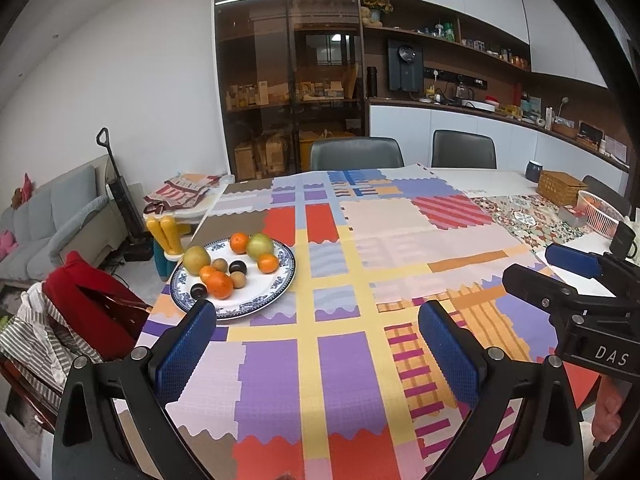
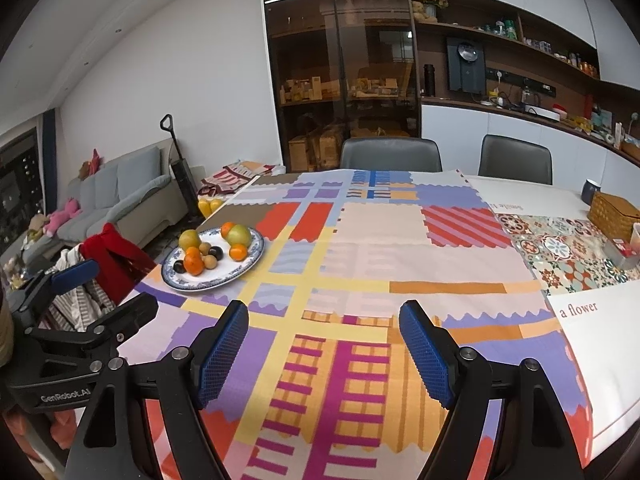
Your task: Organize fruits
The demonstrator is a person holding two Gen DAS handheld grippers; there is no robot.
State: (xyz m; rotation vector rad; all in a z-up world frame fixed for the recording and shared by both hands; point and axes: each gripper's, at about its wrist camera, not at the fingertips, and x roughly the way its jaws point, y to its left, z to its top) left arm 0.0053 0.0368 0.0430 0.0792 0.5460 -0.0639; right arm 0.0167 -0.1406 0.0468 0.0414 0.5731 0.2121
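Note:
A blue-and-white plate [image 1: 262, 300] [image 2: 237, 270] sits near the left edge of the patchwork tablecloth. It holds several fruits: oranges [image 1: 219, 285] [image 2: 193, 263], two yellow-green round fruits [image 1: 196, 259] [image 2: 239, 235], dark plums [image 1: 237, 267] and small brown ones [image 1: 237, 279]. My left gripper [image 1: 317, 308] [image 2: 104, 292] is open with nothing between its blue pads, just right of the plate and nearer to me. My right gripper [image 2: 323, 308] [image 1: 556, 272] is open too, empty, over the cloth's middle, well right of the plate.
A wicker box [image 1: 558, 188] [image 2: 614, 212], a pink basket [image 1: 600, 210], a dark cup [image 1: 534, 171] and a black mug [image 1: 622, 240] stand at the table's far right. Two grey chairs [image 1: 356, 154] face the far edge. A chair with red clothing [image 1: 92, 300] stands left of the table.

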